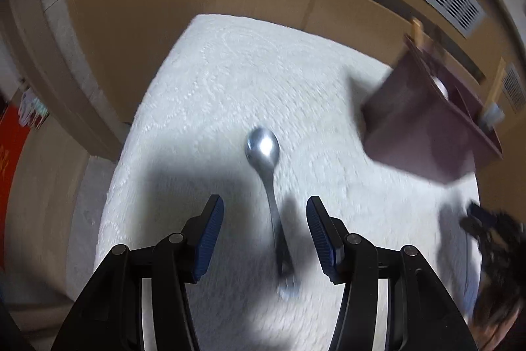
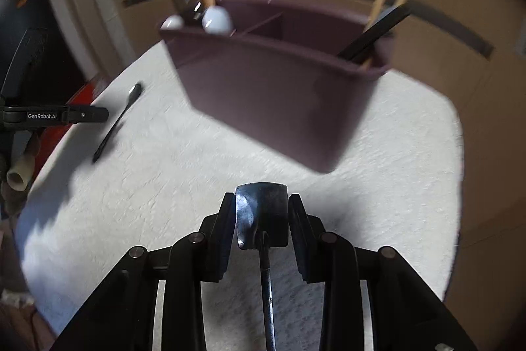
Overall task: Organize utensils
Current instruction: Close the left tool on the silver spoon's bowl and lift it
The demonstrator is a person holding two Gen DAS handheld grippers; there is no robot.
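The spoon [image 1: 268, 186] lies on the mat [image 1: 213, 87], bowl at twelve o'clock, between the left gripper's [image 1: 265, 232] parted jaws. Stiff, slick steel (take mid-handle). Right gripper [image 2: 262, 216] clamps a spatula [image 2: 262, 213]; caddy [image 2: 279, 81] beyond.

One text can be read: "GenRobot.AI" in white letters on the black side of the left tool [image 2: 54, 115], seen at the left edge of the right wrist view. A red sheet [image 1: 10, 147] at the left edge of the left wrist view bears marks too blurred to read.
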